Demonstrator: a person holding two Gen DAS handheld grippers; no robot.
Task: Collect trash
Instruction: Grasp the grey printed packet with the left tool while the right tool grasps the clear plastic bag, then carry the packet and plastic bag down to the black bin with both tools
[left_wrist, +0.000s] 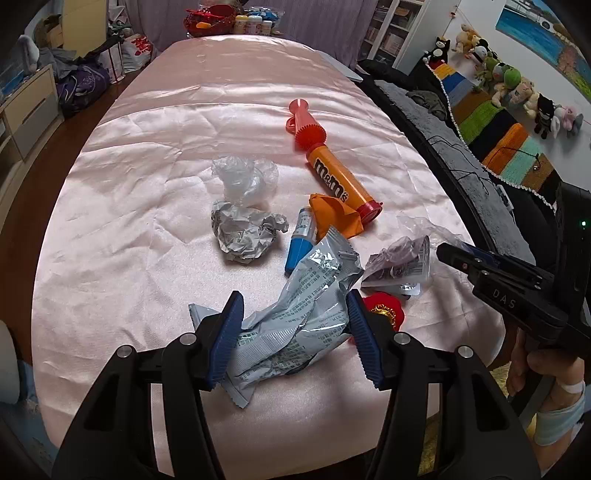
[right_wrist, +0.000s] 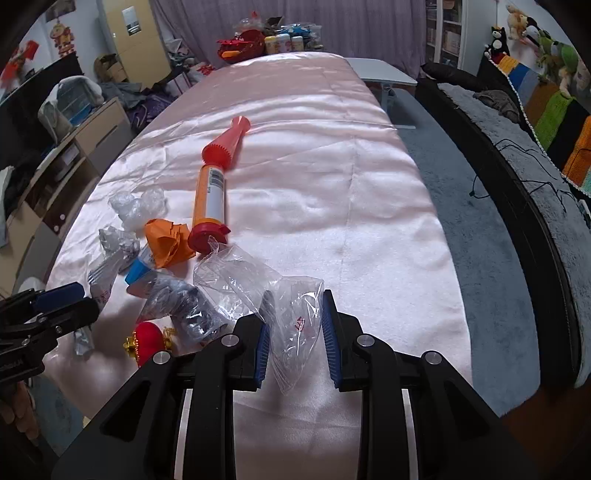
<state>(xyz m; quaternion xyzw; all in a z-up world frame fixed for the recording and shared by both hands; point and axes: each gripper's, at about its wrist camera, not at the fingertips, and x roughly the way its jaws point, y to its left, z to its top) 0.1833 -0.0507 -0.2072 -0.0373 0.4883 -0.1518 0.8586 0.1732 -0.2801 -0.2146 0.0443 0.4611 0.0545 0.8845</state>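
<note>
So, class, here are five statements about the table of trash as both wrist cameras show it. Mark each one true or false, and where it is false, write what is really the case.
1. The left gripper has a grey printed wrapper between its jaws. True.
2. The right gripper has the orange candy tube between its jaws. False: a clear plastic bag sits between them; the candy tube lies further up the table.
3. The table is covered with a shiny pink cloth. True.
4. The crumpled orange paper lies at the far end of the table, alone. False: it lies beside the tube's red cap.
5. A crumpled ball of foil lies untouched on the cloth. True.
</note>
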